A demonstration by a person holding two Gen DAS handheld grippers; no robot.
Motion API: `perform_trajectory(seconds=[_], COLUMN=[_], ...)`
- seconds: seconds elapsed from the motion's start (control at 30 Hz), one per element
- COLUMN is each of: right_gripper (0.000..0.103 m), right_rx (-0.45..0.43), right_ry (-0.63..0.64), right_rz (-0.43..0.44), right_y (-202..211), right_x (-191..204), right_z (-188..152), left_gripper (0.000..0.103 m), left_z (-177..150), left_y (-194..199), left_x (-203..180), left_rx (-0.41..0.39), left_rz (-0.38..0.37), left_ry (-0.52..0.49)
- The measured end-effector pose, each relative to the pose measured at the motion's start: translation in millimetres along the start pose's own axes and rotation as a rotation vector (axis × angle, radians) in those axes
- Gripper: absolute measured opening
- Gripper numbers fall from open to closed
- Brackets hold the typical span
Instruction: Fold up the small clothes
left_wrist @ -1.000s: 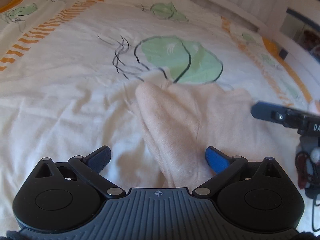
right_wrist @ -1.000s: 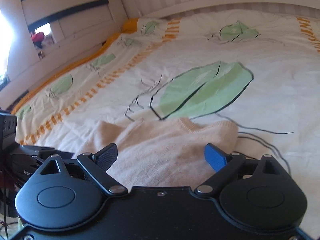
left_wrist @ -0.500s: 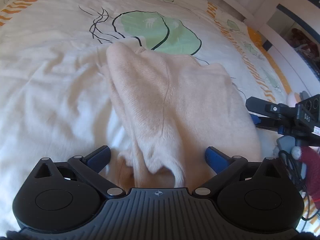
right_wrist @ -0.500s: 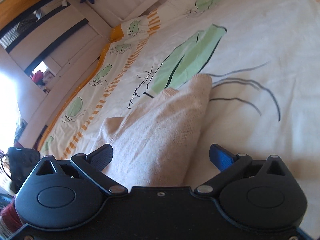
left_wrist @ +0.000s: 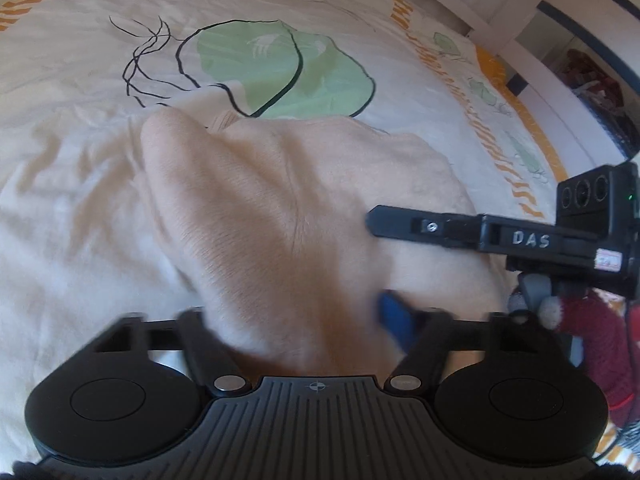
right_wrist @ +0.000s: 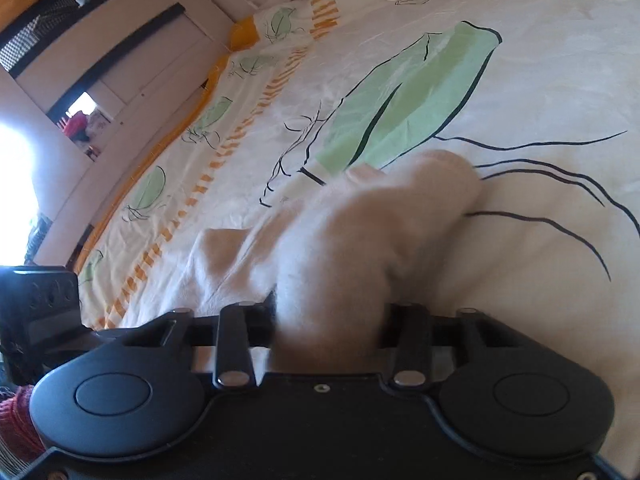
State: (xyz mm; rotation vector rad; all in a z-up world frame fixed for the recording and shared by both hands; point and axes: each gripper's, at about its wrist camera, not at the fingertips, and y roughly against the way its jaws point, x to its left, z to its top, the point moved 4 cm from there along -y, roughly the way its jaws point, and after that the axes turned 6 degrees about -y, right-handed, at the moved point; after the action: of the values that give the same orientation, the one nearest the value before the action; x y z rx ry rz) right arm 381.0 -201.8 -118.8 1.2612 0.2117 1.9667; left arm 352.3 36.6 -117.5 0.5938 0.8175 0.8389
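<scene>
On the bed's leaf-print duvet (left_wrist: 80, 184) lies the beige knit sweater (left_wrist: 304, 200), and both my tools have just closed from wide onto its near edge. My left hand-held gripper (left_wrist: 304, 320) pinches a fold at 6 o'clock; the blur makes me hedge, but cloth fills the jaws. My right hand-held gripper (right_wrist: 328, 320) likewise clamps bunched knit, so the fold can begin.

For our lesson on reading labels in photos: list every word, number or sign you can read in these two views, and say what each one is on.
"DAS": raised letters on the black bar of the right hand-held gripper, seen in the left wrist view.
Small red-and-white sticker on that same bar: too blurred to read.
Right wrist view: no readable text.
</scene>
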Motion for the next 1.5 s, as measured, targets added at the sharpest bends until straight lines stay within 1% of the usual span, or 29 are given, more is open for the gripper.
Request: perform_trajectory(seconds=[0.03, 0.1, 0.17, 0.3, 0.43, 0.53, 0.6, 0.63, 0.67, 0.7, 0.77, 0.8, 0.83, 0.87, 0.9, 0.93, 1.07, 1.13, 1.2, 1.23, 1.27, 1.33, 1.43, 1.47, 1.5], right_gripper=[0.050, 0.049, 0.049, 0.049, 0.049, 0.049, 0.049, 0.050, 0.053, 0.055, 0.061, 0.062, 0.072, 0.085, 0.086, 0.085, 0.086, 0.086, 0.093, 0.102, 0.103, 0.103, 0.103, 0.103, 0.103], right_rx=[-0.005, -0.019, -0.030, -0.035, -0.022, -0.009, 0.008, 0.011, 0.010, 0.001, -0.038, -0.056, -0.073, -0.086, -0.099, -0.107, -0.147, -0.191, -0.230, -0.247, -0.258, -0.259, -0.222, -0.207, -0.185], right_ry=[0.011, 0.008, -0.016, -0.042, -0.097, -0.135, -0.140, -0.130, -0.114, -0.095, -0.029, -0.005, 0.003, -0.006, -0.021, -0.032, -0.032, -0.012, 0.014, 0.025, 0.036, 0.061, 0.105, 0.116, 0.123], right_rz=[-0.018, -0.023, -0.030, -0.058, -0.083, -0.102, -0.116, -0.125, -0.143, -0.179, -0.321, -0.398, -0.444, -0.460, -0.463, -0.460, -0.469, -0.470, -0.475, -0.475, -0.476, -0.499, -0.562, -0.581, -0.602], right_y=[3.6, 14.7, 31.3, 73.6, 117.8, 149.2, 166.3, 172.4, 177.2, 180.0, 182.9, 184.1, 185.6, 186.8, 187.8, 189.9, 192.0, 199.8, 211.8, 216.7, 218.3, 216.2, 205.3, 200.8, 195.6], right_x=[3.5, 9.3, 14.0, 17.7, 12.0, 9.3, 10.8, 11.6, 10.9, 9.3, 0.2, -5.8, -10.9, -14.8, -17.4, -18.1, -10.7, -0.5, 8.7, 13.4, 18.4, 25.9, 30.6, 30.2, 28.7], right_z=[-2.5, -5.2, -9.1, -28.4, -61.0, -86.4, -100.5, -105.6, -109.4, -111.7, -112.7, -112.8, -113.6, -113.6, -114.3, -116.2, -119.4, -120.2, -123.3, -125.7, -127.0, -130.2, -137.3, -140.9, -144.6], left_gripper=[0.042, 0.037, 0.033, 0.032, 0.032, 0.032, 0.032, 0.033, 0.033, 0.034, 0.040, 0.045, 0.052, 0.057, 0.068, 0.072, 0.072, 0.072, 0.074, 0.075, 0.076, 0.079, 0.082, 0.082, 0.082], left_z=[-0.6, -1.4, -3.8, -20.2, -53.8, -78.3, -92.6, -99.7, -105.0, -109.2, -113.1, -113.8, -114.3, -114.3, -115.1, -115.9, -121.3, -121.0, -119.8, -117.4, -113.7, -106.0, -96.4, -95.9, -95.6], left_y=[2.9, 7.7, 12.5, 17.9, 19.3, 22.7, 25.2, 26.4, 26.5, 26.4, 26.6, 27.6, 29.2, 30.6, 31.4, 32.1, 44.2, 58.4, 73.8, 79.2, 81.5, 77.3, 55.9, 49.6, 41.1], left_x=[-1.0, -7.1, -16.3, -46.0, -91.8, -120.9, -137.0, -143.4, -146.9, -148.2, -141.7, -136.5, -129.7, -124.8, -121.1, -118.2, -113.6, -117.2, -128.1, -131.9, -140.5, -150.3, -158.0, -155.5, -153.1], left_rx=[-0.001, 0.007, 0.020, 0.066, 0.117, 0.137, 0.149, 0.149, 0.145, 0.133, 0.089, 0.063, 0.035, 0.018, 0.009, 0.001, -0.024, -0.074, -0.126, -0.152, -0.177, -0.189, -0.188, -0.189, -0.176], left_rz=[-0.018, -0.009, -0.030, -0.117, -0.177, -0.222, -0.255, -0.258, -0.245, -0.215, -0.150, -0.116, -0.073, -0.037, -0.004, 0.021, 0.039, 0.065, 0.111, 0.133, 0.163, 0.205, 0.241, 0.272, 0.327], left_ry=[0.021, 0.006, -0.003, 0.003, -0.055, -0.057, -0.063, -0.076, -0.094, -0.106, -0.104, -0.096, -0.083, -0.081, -0.088, -0.093, -0.056, -0.075, -0.124, -0.153, -0.193, -0.264, -0.317, -0.329, -0.344])
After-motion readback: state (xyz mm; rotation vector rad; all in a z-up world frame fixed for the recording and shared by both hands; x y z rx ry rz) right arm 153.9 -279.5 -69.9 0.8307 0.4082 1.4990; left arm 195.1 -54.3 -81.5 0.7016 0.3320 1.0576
